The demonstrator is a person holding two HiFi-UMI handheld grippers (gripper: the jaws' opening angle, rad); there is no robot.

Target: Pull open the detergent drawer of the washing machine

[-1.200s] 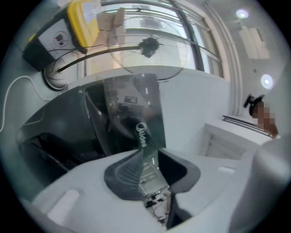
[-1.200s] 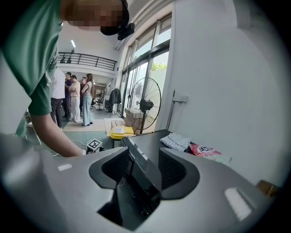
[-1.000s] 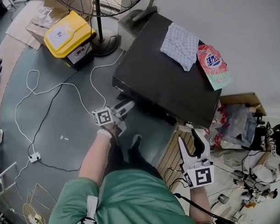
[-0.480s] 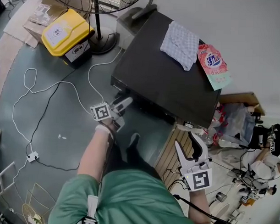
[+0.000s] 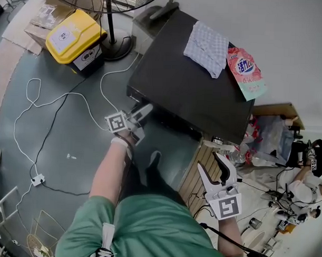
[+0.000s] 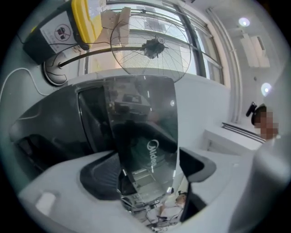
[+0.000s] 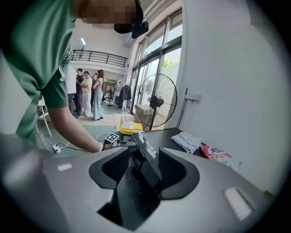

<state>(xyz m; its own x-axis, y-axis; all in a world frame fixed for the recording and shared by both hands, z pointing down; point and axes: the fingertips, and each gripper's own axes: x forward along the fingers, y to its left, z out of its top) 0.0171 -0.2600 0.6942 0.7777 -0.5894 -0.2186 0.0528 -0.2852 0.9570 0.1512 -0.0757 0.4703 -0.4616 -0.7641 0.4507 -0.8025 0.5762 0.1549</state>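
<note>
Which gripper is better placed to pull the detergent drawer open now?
Left. The left gripper is at the front upper corner of the washing machine; its jaws have just been opening, with the glossy front panel between them, unclamped. The right gripper hangs open off the machine's side, farther from that front.

Washing machine point(image 5: 194, 95) at the middle; stands on the floor point(image 5: 76, 138) with its far side toward the wall point(image 5: 291, 30). On its top, toward the far side, a cloth point(image 5: 206, 42); just right of that, at the top's right edge, a detergent pouch point(image 5: 246, 73). Left of the machine, a fan base point(image 5: 117, 47); further left, a lidded bin point(image 5: 72, 35). Before those, a cable point(image 5: 101, 86); winds across the floor to a plug block point(image 5: 38, 180). Right of the machine, a cardboard box point(image 5: 275, 112) with bags point(image 5: 268, 139) before it. At the machine's near right corner, wooden slats point(image 5: 199, 179).
</note>
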